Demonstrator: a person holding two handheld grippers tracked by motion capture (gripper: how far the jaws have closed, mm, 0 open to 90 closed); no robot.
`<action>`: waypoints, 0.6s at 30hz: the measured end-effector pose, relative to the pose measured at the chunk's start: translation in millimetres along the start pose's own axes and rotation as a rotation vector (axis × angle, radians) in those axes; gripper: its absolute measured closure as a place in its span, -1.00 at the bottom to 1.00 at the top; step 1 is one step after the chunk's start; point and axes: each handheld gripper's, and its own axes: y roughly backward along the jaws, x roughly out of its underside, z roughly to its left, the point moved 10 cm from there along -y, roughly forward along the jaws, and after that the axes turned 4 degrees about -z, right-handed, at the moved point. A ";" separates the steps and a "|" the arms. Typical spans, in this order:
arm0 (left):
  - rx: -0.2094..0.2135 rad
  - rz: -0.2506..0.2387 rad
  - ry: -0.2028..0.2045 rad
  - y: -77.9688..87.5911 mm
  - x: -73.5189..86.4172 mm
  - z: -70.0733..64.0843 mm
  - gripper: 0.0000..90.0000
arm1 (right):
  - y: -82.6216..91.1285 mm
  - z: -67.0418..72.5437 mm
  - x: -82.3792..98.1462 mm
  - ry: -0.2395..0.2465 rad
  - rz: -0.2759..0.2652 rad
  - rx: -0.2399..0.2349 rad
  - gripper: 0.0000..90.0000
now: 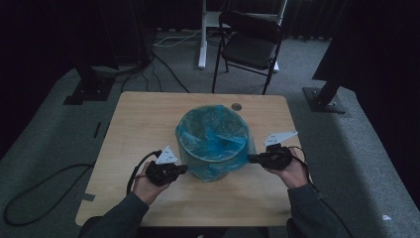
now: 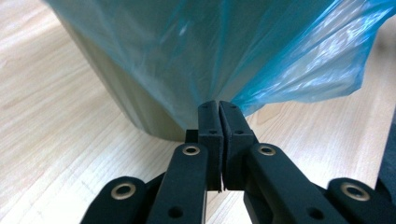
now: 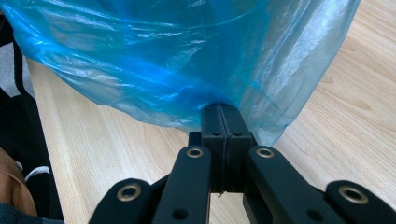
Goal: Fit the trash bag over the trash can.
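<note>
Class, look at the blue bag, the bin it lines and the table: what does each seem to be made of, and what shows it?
Blue bag: thin glossy plastic film; translucent, crinkled, catching highlights. Bin: probably smooth matte plastic, beige-grey, seen dimly through the film; material uncertain. Table: pale wood or wood-look laminate; grain lines, smooth satin surface.

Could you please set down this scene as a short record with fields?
Surface: wooden table
Container: round bin standing upright near the table's middle
Liner: blue plastic bag draped over the bin's rim and down its outside
Left gripper: shut, pinching the bag's hanging edge at the bin's left side
Right gripper: shut, pinching the bag's edge at the bin's right side
Background: black chair beyond the table
</note>
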 end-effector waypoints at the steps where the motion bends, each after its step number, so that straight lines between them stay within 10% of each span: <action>1: -0.001 0.002 0.003 -0.1 1.0 1.0 0.92 | 0.1 -0.3 0.1 0.001 0.001 0.003 0.99; 11: -0.049 -0.002 0.077 11.2 12.8 21.3 0.84 | 3.3 -3.8 4.3 0.008 0.029 0.026 0.84; 18: -0.070 -0.079 0.081 28.3 -4.0 27.4 0.67 | 21.5 -5.9 -4.5 -0.002 -0.052 0.022 0.48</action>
